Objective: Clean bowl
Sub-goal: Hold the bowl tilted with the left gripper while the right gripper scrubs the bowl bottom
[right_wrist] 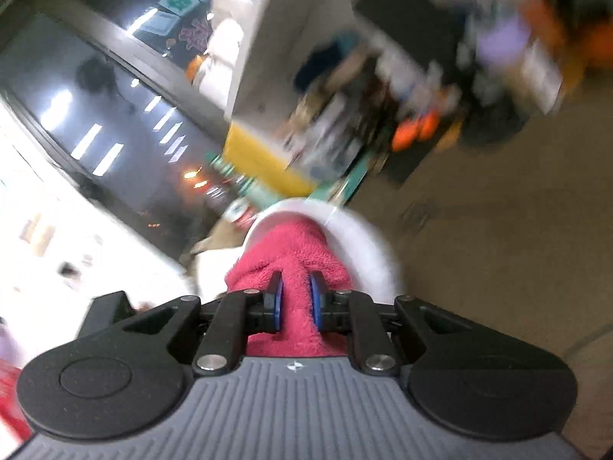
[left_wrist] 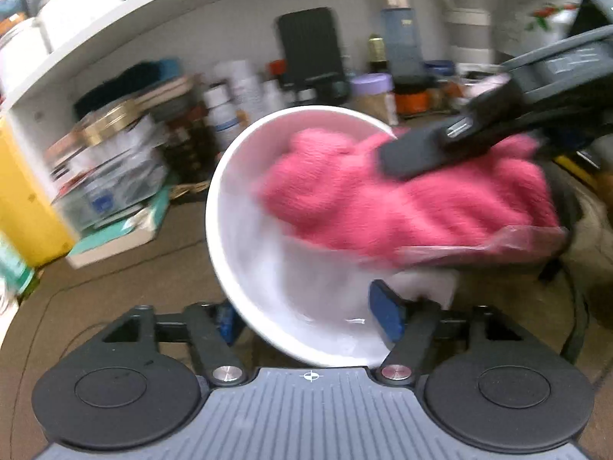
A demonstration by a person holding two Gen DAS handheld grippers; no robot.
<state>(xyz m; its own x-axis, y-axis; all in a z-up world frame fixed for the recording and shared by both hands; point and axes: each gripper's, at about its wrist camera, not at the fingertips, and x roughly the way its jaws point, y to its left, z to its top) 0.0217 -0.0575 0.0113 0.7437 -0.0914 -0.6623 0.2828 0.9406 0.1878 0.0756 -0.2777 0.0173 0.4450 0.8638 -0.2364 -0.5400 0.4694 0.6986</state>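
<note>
The white bowl [left_wrist: 283, 268], likely stiff, slick and breakable, sits tilted between the left gripper's [left_wrist: 310, 318] wide jaws, best held at its rim, while the right gripper [right_wrist: 295, 301] pinches the soft pink cloth [left_wrist: 402, 207] inside it.

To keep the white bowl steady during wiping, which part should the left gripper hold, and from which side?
Probably the lower rim of the bowl, nearest the left gripper, one finger inside the wall and one outside. The bowl is tilted, and the pink cloth in the shut right gripper fills its upper right side.
</note>
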